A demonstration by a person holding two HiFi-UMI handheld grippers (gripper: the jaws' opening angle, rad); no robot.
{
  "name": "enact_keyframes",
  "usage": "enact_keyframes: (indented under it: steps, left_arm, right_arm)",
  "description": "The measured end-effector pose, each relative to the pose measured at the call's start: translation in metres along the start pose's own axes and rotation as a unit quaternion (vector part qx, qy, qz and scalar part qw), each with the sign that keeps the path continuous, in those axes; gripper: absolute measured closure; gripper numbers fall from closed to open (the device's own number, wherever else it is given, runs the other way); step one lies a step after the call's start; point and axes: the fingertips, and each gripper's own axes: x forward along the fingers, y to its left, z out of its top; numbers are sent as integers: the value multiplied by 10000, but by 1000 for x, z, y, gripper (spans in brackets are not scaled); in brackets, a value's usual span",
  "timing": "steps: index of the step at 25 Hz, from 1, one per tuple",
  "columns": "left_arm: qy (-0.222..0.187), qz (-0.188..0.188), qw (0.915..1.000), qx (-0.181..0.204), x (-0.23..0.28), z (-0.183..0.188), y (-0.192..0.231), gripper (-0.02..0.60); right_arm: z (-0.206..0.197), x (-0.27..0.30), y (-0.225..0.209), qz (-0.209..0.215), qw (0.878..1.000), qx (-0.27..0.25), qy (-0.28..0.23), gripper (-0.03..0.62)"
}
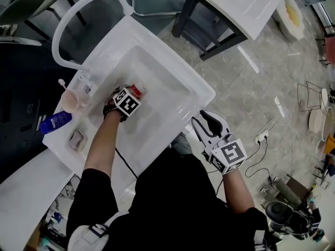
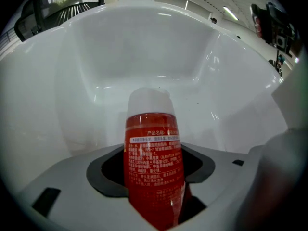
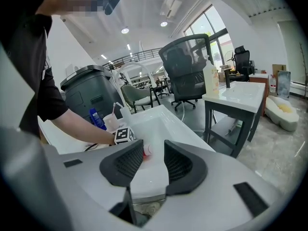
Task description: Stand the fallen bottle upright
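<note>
A red bottle (image 2: 153, 172) with a white cap and a printed label sits inside the white sink basin (image 1: 172, 95). My left gripper (image 2: 154, 177) reaches steeply down into the basin and is shut on the bottle's body, with the cap end pointing away from it. In the head view the bottle (image 1: 137, 91) peeks out beside the left gripper's marker cube (image 1: 126, 102). My right gripper (image 1: 208, 125) hovers off the sink's near right edge, open, with nothing between its fingers. From the right gripper view the bottle (image 3: 146, 150) shows small in the distance beyond the right gripper (image 3: 147, 160).
A curved white faucet pipe (image 1: 68, 20) arches over the sink's far left. A cup (image 1: 69, 99), a blue bottle (image 1: 55, 122) and a soap dish (image 1: 77, 139) stand on the sink's left ledge. A second white basin on a dark stand (image 1: 235, 4) is behind. A power strip (image 1: 261, 136) and cable lie on the floor.
</note>
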Motion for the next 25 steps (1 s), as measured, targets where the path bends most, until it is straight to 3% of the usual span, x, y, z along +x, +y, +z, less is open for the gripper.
enact_keyframes:
  steps: [8, 13, 17, 25]
  left_arm:
    - [-662, 334, 9971, -172, -34, 7, -6, 282]
    - [-1135, 704, 9903, -380, -63, 12, -7, 282]
    - [-1758, 969, 9743, -1017, -90, 12, -4, 282]
    - [-2706, 1268, 9308, -2103, -136, -2, -13, 284]
  right_arm:
    - [-1, 3, 13, 334, 9992, -198, 25, 447]
    - [7, 7, 26, 583, 9977, -333, 0, 447]
    - [13, 7, 33, 764, 9957, -532, -31, 447]
    - [27, 1, 45, 1074, 9899, -926, -87, 447]
